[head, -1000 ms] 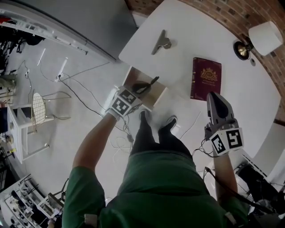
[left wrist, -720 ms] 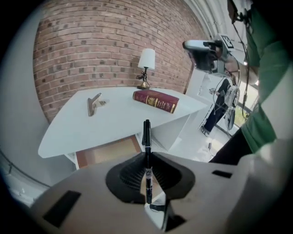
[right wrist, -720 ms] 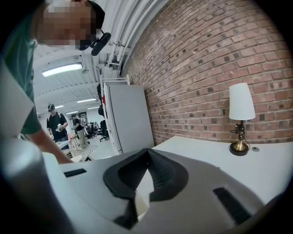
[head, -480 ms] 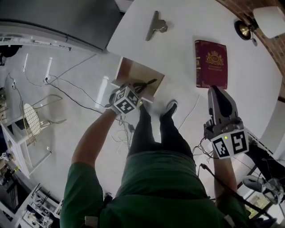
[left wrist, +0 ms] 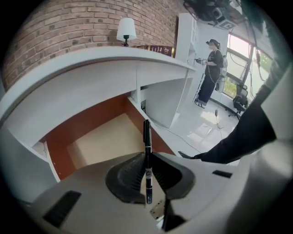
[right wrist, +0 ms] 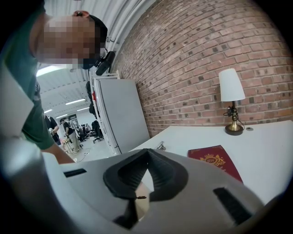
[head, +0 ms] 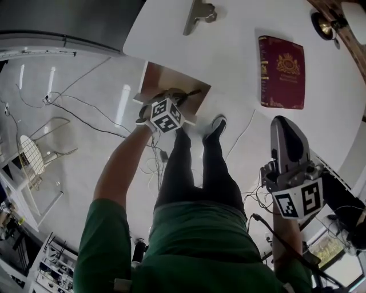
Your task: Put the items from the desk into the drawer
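Drop step in hand, by the look of it. Lower the left gripper [left wrist: 146, 157] deeper into the open drawer [left wrist: 98, 141] before letting go, so as to lay the pen [left wrist: 147, 146] down rather than let it fall and bounce off the red-brown wall. Tip it toward flat first; released upright, likely to topple and roll. Aim for the pale floor at centre left of the left gripper view, clear of the near edge. Ease the jaws apart only a little, slowly, then lift straight out.

Left jaws closed to a narrow slit, pinching the pen about its lower half. Right gripper [right wrist: 147, 157] at lower right of the head view, jaws pressed together with nothing between them, well apart from the drawer.

Pen: slim, black, glossy, with a pale band low on the barrel. Nearly upright at centre frame of the left gripper view, upper end poking out over the drawer. In the head view, at upper centre-left, over the drawer's near rim.

Left for later on the white desk [head: 240, 51]: 1 dark red book [head: 281, 71] with a gold crest at upper right, 1 metal binder clip [head: 197, 14] at the top edge, well apart from each other.
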Available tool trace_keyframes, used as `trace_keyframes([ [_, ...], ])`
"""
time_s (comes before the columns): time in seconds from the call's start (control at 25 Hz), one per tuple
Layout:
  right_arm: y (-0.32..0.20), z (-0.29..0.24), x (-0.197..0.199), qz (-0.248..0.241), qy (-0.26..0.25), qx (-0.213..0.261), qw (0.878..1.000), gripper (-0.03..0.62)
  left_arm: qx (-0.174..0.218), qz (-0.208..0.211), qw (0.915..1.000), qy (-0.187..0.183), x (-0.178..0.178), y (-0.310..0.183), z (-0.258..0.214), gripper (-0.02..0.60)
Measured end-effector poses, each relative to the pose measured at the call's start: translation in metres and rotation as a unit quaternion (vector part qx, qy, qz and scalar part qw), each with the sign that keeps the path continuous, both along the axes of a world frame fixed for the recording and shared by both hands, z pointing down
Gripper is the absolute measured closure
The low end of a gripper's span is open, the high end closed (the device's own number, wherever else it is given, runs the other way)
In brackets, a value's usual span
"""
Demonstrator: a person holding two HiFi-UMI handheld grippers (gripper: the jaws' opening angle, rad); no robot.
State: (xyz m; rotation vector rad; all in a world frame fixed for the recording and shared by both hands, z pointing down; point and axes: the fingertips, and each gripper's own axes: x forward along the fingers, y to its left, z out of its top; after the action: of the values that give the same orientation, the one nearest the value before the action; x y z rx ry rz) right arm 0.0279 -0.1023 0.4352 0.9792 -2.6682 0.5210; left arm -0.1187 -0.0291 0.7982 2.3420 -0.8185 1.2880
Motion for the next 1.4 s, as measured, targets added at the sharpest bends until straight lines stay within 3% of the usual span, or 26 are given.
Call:
trace_keyframes([
  [0.16,0.003,0.015,-0.005,-0.001,-0.003,-0.011,1.0,0.591,-0.009,-0.008,0.9999,-0.01,-0.006,-0.004,0.026,0.54],
  [0.8,0.011,0.06,-0.001,0.008,-0.018,-0.035,0.999,0.591,-0.034,0.077,0.9949,-0.055,0.018,-0.004,0.103,0.54],
  [1.04,0.017,0.075,-0.001,0.005,-0.023,-0.044,0.999,0.591,-0.104,0.086,0.99,-0.042,0.022,0.006,0.119,0.543],
  [1.2,0.018,0.077,-0.002,0.003,-0.029,-0.051,0.998,0.591,-0.089,0.064,0.9935,-0.031,0.019,-0.002,0.111,0.541],
  [1.4,0.016,0.075,-0.002,0.002,-0.031,-0.051,0.998,0.591,-0.072,0.099,0.9912,-0.049,0.026,-0.007,0.114,0.541],
])
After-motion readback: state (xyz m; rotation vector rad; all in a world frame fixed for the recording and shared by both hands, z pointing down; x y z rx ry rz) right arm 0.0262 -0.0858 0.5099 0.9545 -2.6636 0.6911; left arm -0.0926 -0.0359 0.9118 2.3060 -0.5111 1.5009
